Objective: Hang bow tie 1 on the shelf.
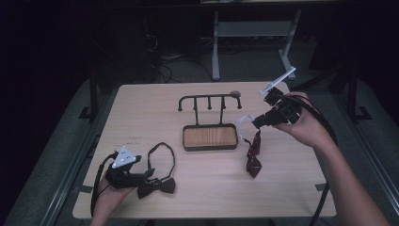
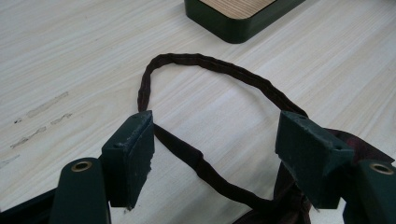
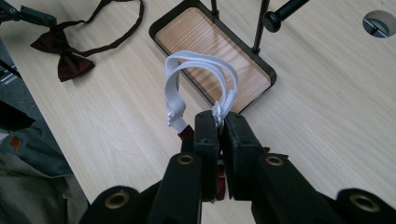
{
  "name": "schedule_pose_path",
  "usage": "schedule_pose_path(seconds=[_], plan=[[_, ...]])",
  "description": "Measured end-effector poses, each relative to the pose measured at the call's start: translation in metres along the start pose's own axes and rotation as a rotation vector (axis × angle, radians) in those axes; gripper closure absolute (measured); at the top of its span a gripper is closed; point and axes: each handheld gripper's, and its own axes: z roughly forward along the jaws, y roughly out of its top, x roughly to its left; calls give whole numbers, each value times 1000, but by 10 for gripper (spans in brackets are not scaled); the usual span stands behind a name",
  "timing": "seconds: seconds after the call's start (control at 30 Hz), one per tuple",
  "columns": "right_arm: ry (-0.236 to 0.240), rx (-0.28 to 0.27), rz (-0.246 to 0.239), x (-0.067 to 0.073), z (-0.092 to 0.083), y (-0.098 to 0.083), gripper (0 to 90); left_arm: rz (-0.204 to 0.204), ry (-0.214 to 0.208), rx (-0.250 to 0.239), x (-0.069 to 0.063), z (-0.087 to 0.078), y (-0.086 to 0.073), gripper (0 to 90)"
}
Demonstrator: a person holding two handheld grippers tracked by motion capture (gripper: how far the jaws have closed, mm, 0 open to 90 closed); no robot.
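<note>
We hold dark red bow tie (image 1: 253,157) by its white elastic strap (image 3: 198,70), lifted right of black metal hook rack with wooden tray (image 1: 210,136). Right gripper (image 3: 221,122) pinches strap. Next, we judge: loop over hook. Left gripper (image 2: 217,149) spread, idle over second dark bow tie (image 1: 156,186).

Matt dark cloth bow tie (image 2: 205,70), white woven strap (image 3: 196,77), pale wood-grain table (image 1: 291,188)
</note>
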Motion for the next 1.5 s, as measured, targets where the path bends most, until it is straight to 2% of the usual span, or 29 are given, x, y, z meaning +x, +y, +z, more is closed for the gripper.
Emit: schedule_pose_path(seconds=[0.5, 0.8, 1.5], plan=[[-22, 6, -17, 4, -6, 14, 842, 8, 0, 5, 0, 0, 0, 287], [-33, 13, -19, 0, -8, 23, 842, 8, -1, 5, 0, -1, 1, 287], [-43, 28, 9, -15, 4, 42, 842, 7, -1, 1, 1, -1, 0, 288]])
